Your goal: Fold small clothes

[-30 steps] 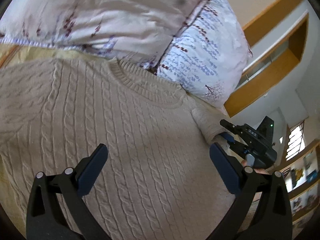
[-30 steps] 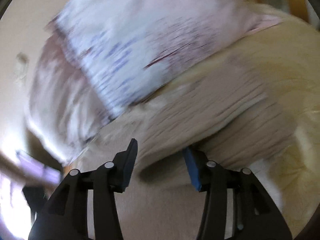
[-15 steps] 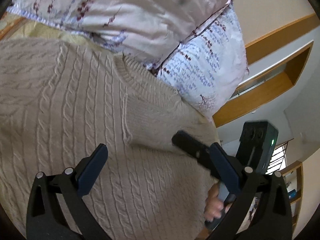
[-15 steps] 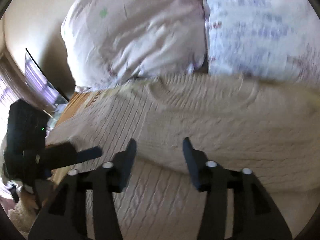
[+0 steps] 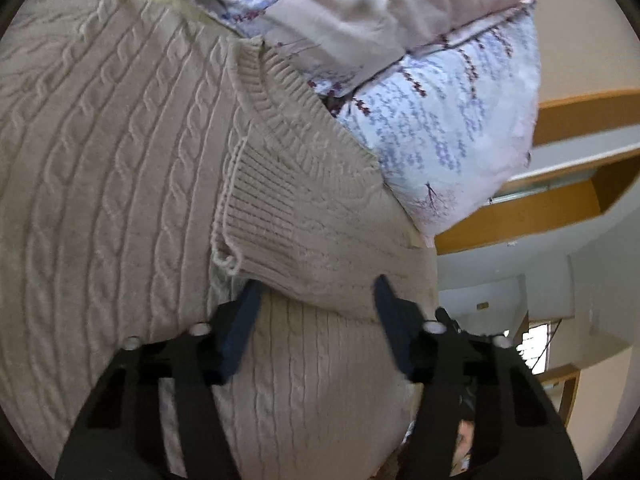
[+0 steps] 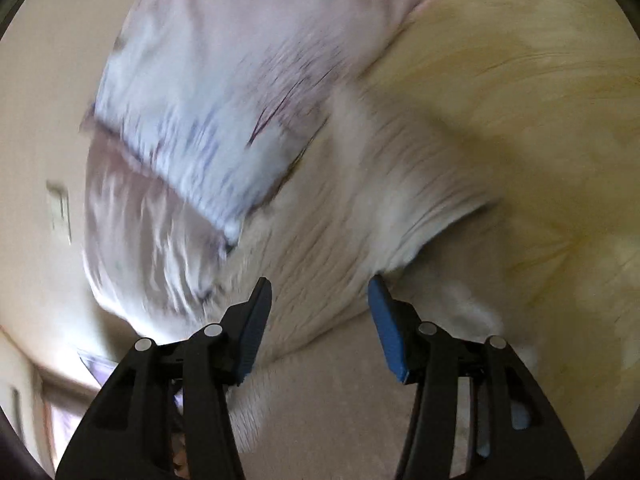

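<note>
A beige cable-knit sweater (image 5: 120, 168) lies flat on the bed. Its right sleeve (image 5: 280, 220) is folded across the chest, ribbed cuff pointing left. My left gripper (image 5: 316, 300) is open, its jaws partly closed, straddling the lower edge of the folded sleeve without pinching it. In the blurred right wrist view the sweater (image 6: 360, 216) also shows, and my right gripper (image 6: 318, 300) is open and empty just above its edge.
Two floral pillows (image 5: 440, 120) lie against the sweater's collar, also in the right wrist view (image 6: 192, 120). Yellow bedding (image 6: 520, 80) spreads to the right. A wooden shelf and wall (image 5: 560, 184) stand beyond the bed.
The right gripper laid the sleeve across the chest and pulled away to the sweater's right side. The left gripper's jaws narrowed and moved up to the folded sleeve.
</note>
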### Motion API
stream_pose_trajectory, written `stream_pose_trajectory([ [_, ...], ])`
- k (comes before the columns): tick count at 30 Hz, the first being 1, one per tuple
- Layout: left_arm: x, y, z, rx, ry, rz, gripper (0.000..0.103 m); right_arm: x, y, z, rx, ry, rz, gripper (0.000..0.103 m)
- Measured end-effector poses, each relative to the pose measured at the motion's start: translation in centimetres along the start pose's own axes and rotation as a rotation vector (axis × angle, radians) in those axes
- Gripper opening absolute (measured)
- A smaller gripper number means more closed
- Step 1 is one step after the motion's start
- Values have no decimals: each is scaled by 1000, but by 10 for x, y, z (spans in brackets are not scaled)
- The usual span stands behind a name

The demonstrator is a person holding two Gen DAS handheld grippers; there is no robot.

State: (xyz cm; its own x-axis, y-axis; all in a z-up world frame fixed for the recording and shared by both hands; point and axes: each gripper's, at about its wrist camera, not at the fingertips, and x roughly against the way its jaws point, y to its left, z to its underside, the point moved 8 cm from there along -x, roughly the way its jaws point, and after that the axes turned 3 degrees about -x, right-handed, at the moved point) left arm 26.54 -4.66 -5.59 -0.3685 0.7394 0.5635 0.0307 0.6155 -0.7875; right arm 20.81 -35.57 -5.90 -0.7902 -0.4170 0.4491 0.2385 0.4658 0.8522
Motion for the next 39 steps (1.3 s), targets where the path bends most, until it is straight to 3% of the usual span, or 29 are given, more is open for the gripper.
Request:
stream_pose_trajectory([
  [4,-15,6,-17,-3,-23,-49,11,2,-6,-14,-13,-57,15,39],
  [7,-16,9,-22,4,-23,-44,8,4,-12,-11,-39,-47,18,38],
  [15,5,-9,-42,-148,-96,-90,7,14,-18,0,-18,-26,35,39],
  [18,20,-3,-55,-169,-141,-126,7,10,-24,-7,-34,-56,53,39],
  [21,25,12,-57,-167,-136,-167,7,2,-27,-13,-33,-85,76,39],
  [22,25,17,-56,-162,-126,-178,7,0,-27,-15,-22,-100,92,37],
  [23,23,20,-54,-158,-119,-182,7,0,-26,-16,1,-123,115,19],
  [24,22,26,-51,-151,-112,-191,7,2,-26,-16,14,-142,131,9],
  [27,19,35,-43,-146,-99,-227,8,9,-31,-13,8,-198,159,8],
  [30,21,38,-37,-164,-104,-252,12,5,-35,-9,29,-200,216,7],
  [32,30,38,-33,-166,-108,-251,24,8,-34,-6,43,-204,238,8],
  [34,52,36,-27,-165,-128,-235,61,15,-32,-1,52,-213,253,20],
  [37,104,40,-17,-165,-204,-191,68,24,-20,12,113,-240,228,59],
  [39,148,53,-10,-143,-277,-186,69,22,-7,22,181,-242,207,66],
])
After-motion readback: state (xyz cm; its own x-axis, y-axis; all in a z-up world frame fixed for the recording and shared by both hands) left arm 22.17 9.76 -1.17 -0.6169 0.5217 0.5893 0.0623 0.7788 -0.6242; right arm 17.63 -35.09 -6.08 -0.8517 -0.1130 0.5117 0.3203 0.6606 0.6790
